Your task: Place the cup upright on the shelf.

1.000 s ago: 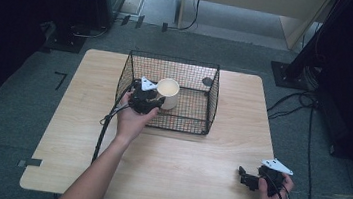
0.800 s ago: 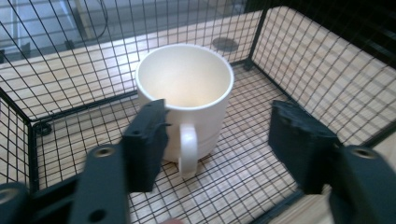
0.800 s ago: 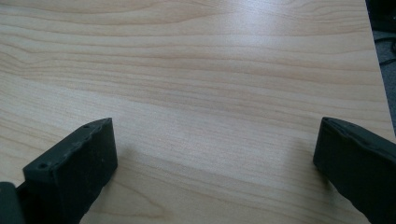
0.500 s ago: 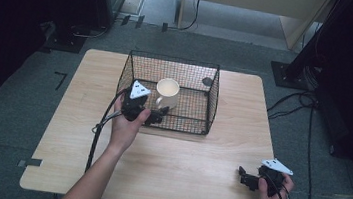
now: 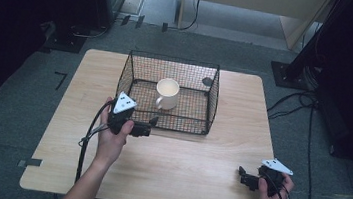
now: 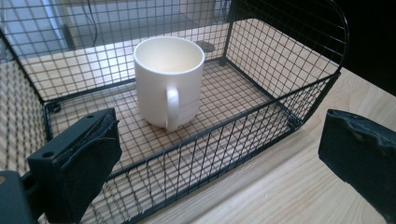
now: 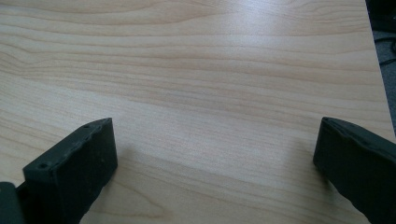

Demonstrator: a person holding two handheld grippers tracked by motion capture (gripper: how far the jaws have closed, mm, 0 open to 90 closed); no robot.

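Left gripper view showed the mug upright inside the basket, handle toward the left gripper, whose jaws had just opened and held nothing. Mug judged ceramic: rigid, glazed-slippery, breakable; best gripped across the rim wall or handle.

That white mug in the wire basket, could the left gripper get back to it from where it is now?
Probably yes. The mug stands upright in the basket, whose top is open. The left gripper sits just outside the near wall with jaws wide apart, so it would likely need to lift over that wall first.
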